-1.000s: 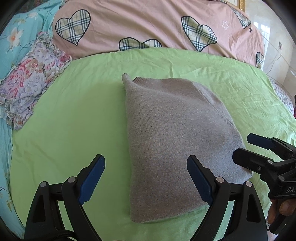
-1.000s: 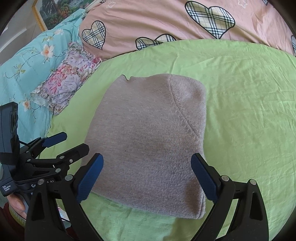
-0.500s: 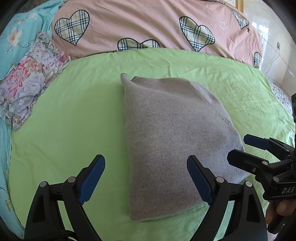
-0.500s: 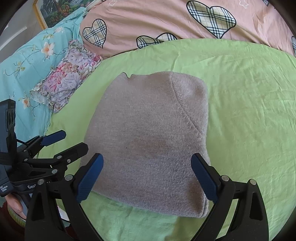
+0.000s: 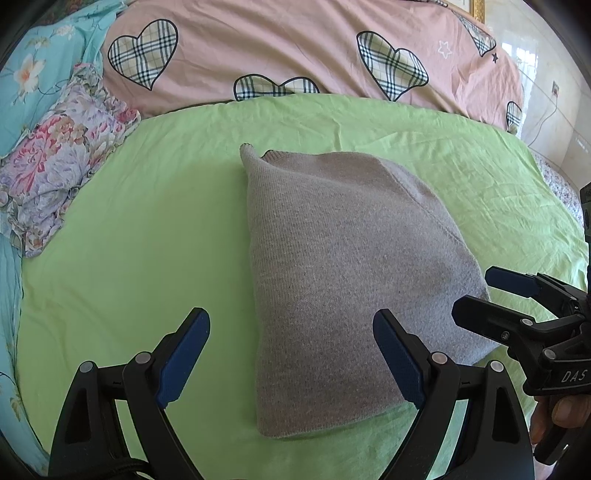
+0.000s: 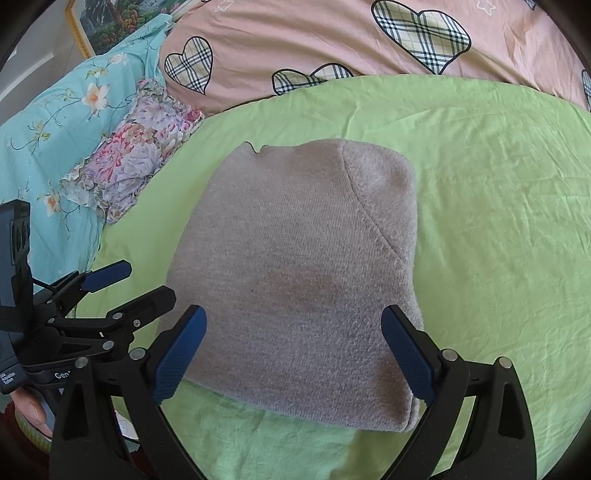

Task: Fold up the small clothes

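My left gripper (image 5: 291,350) stands spread wide with nothing between its blue pads. The folded grey knit garment (image 5: 343,280) lies on the green sheet (image 5: 147,240) straight ahead of it; its near left corner sits in the gap between my fingers, but neither pad touches it. My right gripper (image 6: 293,354) is just as wide apart, hovering over the garment's near edge (image 6: 295,266), again without contact as far as I can tell.

From the left view I see the right gripper (image 5: 495,299) from the side, off to my right at the garment's near right corner, with fingertips of my hand wrapped under its handle. From the right view the left gripper (image 6: 129,284) shows to the left, just beside the garment's left edge.

Only the right view shows a darker brownish patch in the knit and a curved seam toward the far right corner. It also shows a framed picture (image 6: 110,26) beyond the turquoise floral bedding (image 6: 48,122). The left view alone shows a cable on the tiled floor to the far right. Both show the floral cushion (image 5: 55,166) off to the left and the pink quilt with plaid hearts (image 5: 295,48) beyond the sheet.
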`<state>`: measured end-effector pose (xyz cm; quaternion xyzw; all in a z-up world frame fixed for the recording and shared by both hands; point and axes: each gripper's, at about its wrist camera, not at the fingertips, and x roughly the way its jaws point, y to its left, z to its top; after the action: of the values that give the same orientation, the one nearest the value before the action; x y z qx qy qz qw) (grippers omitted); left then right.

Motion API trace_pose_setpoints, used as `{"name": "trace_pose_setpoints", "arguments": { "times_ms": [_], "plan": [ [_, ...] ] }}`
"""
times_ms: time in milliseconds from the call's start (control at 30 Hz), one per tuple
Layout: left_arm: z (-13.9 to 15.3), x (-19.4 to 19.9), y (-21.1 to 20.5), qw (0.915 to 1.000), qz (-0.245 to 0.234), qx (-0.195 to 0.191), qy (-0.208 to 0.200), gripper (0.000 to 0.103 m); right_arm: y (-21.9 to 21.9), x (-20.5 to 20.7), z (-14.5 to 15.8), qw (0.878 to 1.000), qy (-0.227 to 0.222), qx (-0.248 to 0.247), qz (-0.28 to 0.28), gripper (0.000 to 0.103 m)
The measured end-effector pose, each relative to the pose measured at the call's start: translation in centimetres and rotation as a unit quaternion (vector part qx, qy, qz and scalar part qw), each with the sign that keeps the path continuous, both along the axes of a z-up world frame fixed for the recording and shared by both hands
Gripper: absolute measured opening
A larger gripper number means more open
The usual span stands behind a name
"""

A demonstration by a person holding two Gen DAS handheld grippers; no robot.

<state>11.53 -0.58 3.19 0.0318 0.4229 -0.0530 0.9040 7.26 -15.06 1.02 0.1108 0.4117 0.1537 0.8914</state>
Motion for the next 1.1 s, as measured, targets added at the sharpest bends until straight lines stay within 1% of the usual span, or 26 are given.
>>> {"name": "trace_pose_setpoints", "arguments": {
  "times_ms": [1100],
  "plan": [
    [-0.12,0.23,-0.25,1.0,-0.007,-0.004,0.001,0.091,-0.08,0.13,-0.01,1.0,0.0,0.001,0.0,0.096]
  ]
}}
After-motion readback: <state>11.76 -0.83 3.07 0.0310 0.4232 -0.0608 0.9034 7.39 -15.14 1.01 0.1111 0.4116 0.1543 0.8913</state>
